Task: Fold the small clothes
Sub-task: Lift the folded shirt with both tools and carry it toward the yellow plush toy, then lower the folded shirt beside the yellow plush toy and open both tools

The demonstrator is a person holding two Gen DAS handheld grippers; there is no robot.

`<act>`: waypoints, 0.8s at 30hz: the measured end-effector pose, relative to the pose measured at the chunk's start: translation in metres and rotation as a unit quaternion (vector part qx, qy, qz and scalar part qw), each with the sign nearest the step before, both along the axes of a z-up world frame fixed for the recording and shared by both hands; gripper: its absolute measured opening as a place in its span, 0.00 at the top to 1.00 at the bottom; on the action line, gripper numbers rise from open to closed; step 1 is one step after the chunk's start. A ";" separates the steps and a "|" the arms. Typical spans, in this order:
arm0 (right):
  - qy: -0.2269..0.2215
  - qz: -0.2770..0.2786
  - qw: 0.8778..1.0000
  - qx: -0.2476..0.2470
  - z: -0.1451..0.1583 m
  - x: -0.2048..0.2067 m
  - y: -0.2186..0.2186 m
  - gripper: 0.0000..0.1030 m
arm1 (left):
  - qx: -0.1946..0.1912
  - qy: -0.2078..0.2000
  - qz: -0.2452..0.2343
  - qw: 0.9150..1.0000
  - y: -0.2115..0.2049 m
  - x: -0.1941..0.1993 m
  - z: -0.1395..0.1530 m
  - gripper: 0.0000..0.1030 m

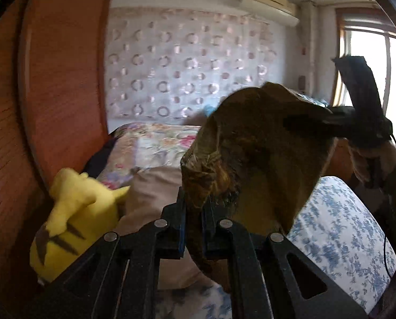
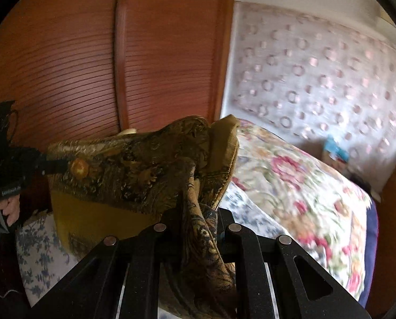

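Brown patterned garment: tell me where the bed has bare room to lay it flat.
The brown patterned garment hangs between the left gripper and right gripper. The freest patch is the blue-flowered white sheet, bordered by the beige pillow and the pink floral quilt. The corner by the yellow plush toy and wooden wardrobe is crowded.

A bedroom in a home — a bed (image 2: 291,175) with a flowered quilt (image 1: 160,143) and a blue-flowered sheet (image 1: 338,228), a pillow (image 1: 155,186), and a yellow plush toy (image 1: 73,218) beside it. Slatted wooden wardrobe doors (image 2: 91,61), ring-patterned wallpaper (image 1: 187,63), a wall air conditioner (image 1: 269,8) and a bright window (image 1: 365,53) — plain domestic furnishings.
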State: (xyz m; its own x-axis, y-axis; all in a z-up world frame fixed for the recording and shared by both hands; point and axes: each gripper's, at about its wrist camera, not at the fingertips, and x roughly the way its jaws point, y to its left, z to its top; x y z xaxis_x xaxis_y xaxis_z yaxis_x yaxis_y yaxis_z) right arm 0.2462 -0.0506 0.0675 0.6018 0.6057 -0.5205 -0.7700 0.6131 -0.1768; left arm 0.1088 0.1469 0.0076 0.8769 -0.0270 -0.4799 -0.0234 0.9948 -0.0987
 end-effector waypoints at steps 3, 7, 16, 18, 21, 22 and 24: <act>-0.006 0.033 0.999 -0.034 0.006 0.025 0.034 0.87 | -0.003 0.006 0.027 1.000 0.016 -0.007 -0.016 0.91; -0.014 0.075 0.994 -0.073 0.007 0.050 0.091 0.87 | -0.012 0.023 0.052 0.998 0.036 -0.014 -0.038 0.91; -0.001 0.048 0.997 -0.062 -0.009 0.090 0.161 0.54 | -0.033 0.057 0.079 0.995 0.048 -0.022 -0.075 0.91; 0.000 0.022 0.999 -0.038 -0.003 0.092 0.157 0.48 | -0.031 0.063 0.082 0.994 0.051 -0.021 -0.079 0.91; -0.014 -0.003 1.000 -0.023 -0.002 0.087 0.151 0.42 | -0.017 0.070 0.084 0.994 0.051 -0.019 -0.080 0.91; -0.015 -0.006 1.000 -0.023 -0.007 0.080 0.150 0.42 | -0.013 0.071 0.087 0.994 0.051 -0.019 -0.079 0.91; 0.003 0.001 1.000 -0.021 -0.019 0.080 0.140 0.42 | -0.012 0.074 0.088 0.993 0.050 -0.018 -0.077 0.90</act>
